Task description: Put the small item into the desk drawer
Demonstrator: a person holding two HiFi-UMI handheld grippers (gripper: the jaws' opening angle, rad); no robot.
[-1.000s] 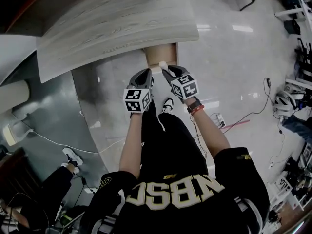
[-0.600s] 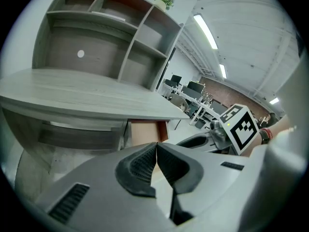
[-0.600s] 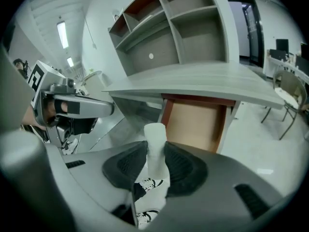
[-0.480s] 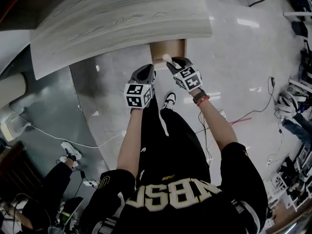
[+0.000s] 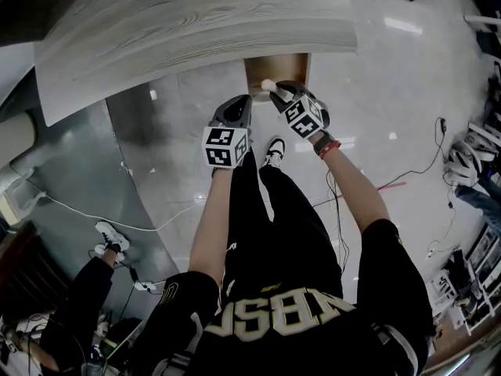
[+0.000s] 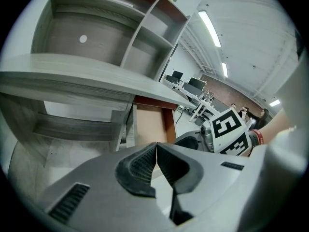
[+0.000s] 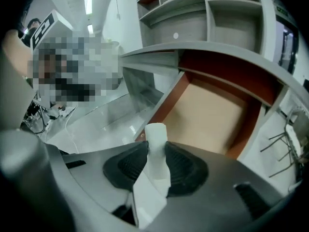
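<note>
We see the small item [image 7: 155,134], a white, seemingly plastic piece, standing upright in the right gripper [image 7: 156,154], whose jaws have just been closing on it. Beneath it the desk drawer [image 7: 207,112] stands pulled open, tan inside with reddish-brown walls.

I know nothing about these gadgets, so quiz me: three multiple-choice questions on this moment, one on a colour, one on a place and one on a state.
1. What colour is the open drawer's inside? A blue; B brown; C green.
2. Where is the white item? A on the drawer's floor; B in the left gripper; C between the right gripper's jaws.
3. How do the left gripper's jaws stand? A together, empty; B wide apart; C clamped on a pen.

Answers: B, the right gripper view shows bare brown board. C, the jaws, which have just been closing, press on it from both sides. A, they meet with nothing between them.
</note>
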